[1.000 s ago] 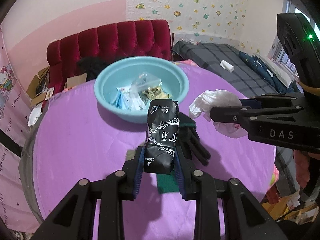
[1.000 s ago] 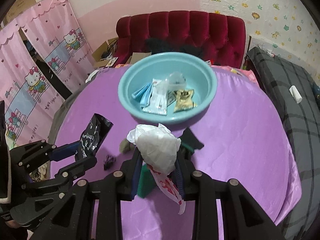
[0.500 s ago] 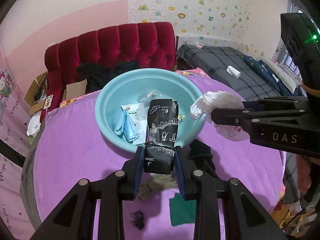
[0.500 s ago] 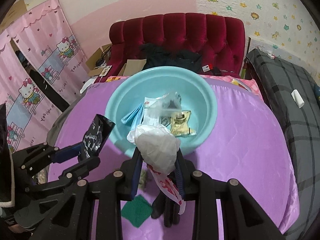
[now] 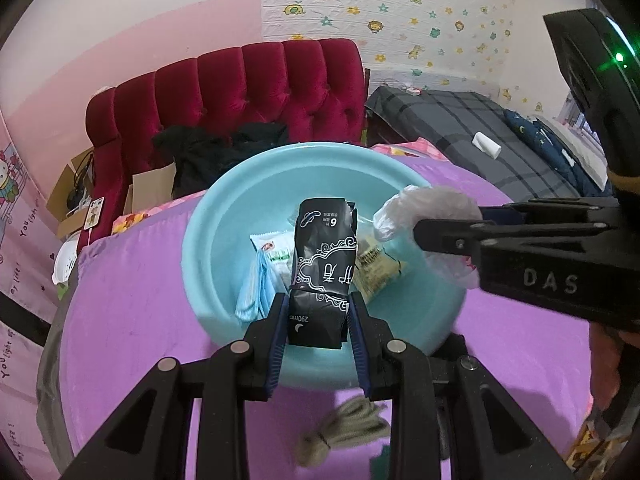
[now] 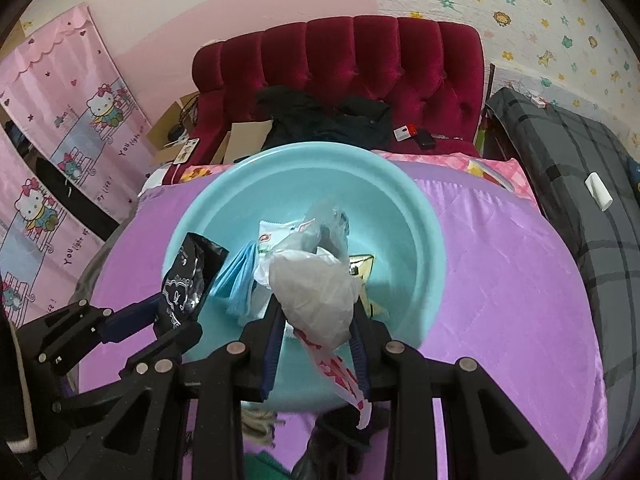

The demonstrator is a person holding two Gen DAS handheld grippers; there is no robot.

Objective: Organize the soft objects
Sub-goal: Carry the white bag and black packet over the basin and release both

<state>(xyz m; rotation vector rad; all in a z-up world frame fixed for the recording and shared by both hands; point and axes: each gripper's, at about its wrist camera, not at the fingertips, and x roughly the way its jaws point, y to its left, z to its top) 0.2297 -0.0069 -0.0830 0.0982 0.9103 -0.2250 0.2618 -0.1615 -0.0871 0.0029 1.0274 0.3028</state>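
Purple quilted table (image 6: 520, 280) with teal basin (image 6: 420, 216), red sofa (image 6: 360, 60) behind; left gripper (image 5: 318, 312) clamps black packet (image 5: 324, 264), right gripper (image 6: 316, 320) clamps white bag (image 6: 316, 292)

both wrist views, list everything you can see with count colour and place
basin: 1, light blue, on the purple table
packets: several, blue, white, gold, inside basin
black packet: 1, over basin, in left gripper
plastic bag: 1, white, over basin, in right gripper
rope bundle: 1, beige, table near edge
black glove: 1, table near edge
sofa: 1, red, behind table
bed: 1, grey plaid, right
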